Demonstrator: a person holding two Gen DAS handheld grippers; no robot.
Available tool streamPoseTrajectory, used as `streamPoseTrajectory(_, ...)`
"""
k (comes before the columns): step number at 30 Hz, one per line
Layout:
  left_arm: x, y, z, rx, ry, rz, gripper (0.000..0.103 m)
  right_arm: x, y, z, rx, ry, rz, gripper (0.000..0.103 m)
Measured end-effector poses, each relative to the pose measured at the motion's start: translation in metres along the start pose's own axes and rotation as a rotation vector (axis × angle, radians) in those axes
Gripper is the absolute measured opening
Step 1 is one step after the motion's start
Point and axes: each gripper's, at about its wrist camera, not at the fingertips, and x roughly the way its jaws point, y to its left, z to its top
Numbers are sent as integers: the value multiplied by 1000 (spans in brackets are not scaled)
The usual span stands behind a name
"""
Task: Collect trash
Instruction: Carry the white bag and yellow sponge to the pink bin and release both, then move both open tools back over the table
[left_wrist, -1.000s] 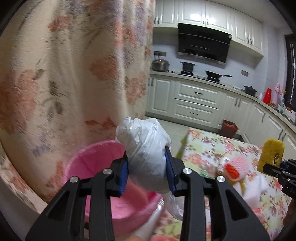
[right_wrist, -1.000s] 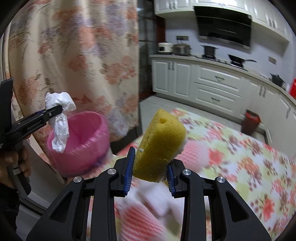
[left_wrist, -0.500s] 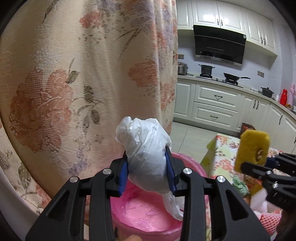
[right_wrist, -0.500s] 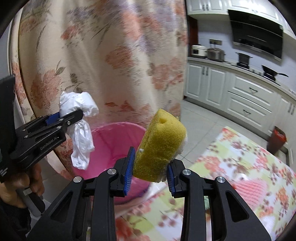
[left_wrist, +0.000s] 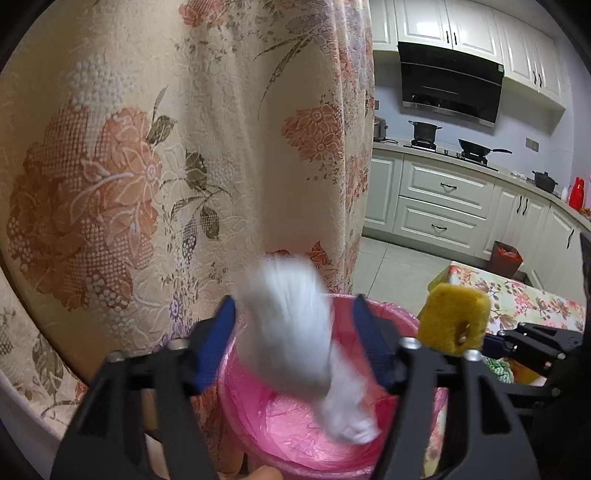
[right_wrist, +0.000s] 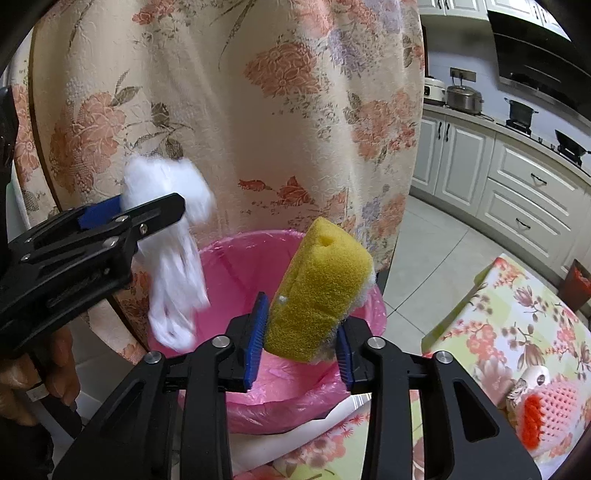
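- Left wrist view: the left tongs (left_wrist: 293, 332) tilt down over the pink bin (left_wrist: 258, 417), jaws opening. The white bag (left_wrist: 291, 343) is between the blue pads but free of both, blurred, its tail low inside the bin.
- At the right edge the right tongs (left_wrist: 480, 341) reach in sideways with the yellow sponge (left_wrist: 453, 318) at their tip, over the bin's right rim.
- A flowered curtain (left_wrist: 166, 166) hangs just behind the bin and fills the left half. Far right are white cabinets, a stove with pans and a small red bin on the floor.
- A fingertip shows at the bottom edge; the bin's near rim is cut off by the tongs' frame.
- Right wrist view: the right tongs (right_wrist: 300, 343) point down at the bin (right_wrist: 240, 258), jaws opening. The sponge (right_wrist: 319, 291) stands tilted between them; the left pad looks clear of it, and the right pad's contact is hidden behind the sponge.
- The left tongs (right_wrist: 147, 210) come in from the left, held by a hand (right_wrist: 33, 373), with the blurred bag (right_wrist: 173, 258) dropping past them above the bin's left rim.
- The table (right_wrist: 491, 332) with its flowered cloth lies to the right, carrying a pink-and-orange knitted thing that is partly cut off.
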Motion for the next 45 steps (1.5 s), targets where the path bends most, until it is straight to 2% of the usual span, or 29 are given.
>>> streamPoseTrajectory(2, 0, 1, 0, 0, 1, 6, 65, 0, -1, -2, 7, -4, -7, 58)
streamPoseTrajectory(9, -12, 3, 0, -20, -10, 0, 69, -10, -14, -3, 26, -13, -31, 61)
streamPoseTrajectory(15, -25, -14, -1, -25, -31, -49, 71, -51, -33, -11, 54, -71, -93, 64)
streamPoseTrajectory(21, -43, -54, -9, -14, -43, -131, 72, -99, -66, -30, 98, -118, -188, 65)
streamPoseTrajectory(29, -63, -127, -35, 41, -11, -262, 73, -159, -115, -77, 180, -150, -316, 66)
streamPoseTrajectory(38, -77, -185, -63, 96, 32, -352, 74, -197, -160, -134, 275, -140, -406, 67)
streamPoseTrajectory(45, -89, -220, -86, 140, 62, -406, 74, -215, -176, -166, 301, -141, -446, 72)
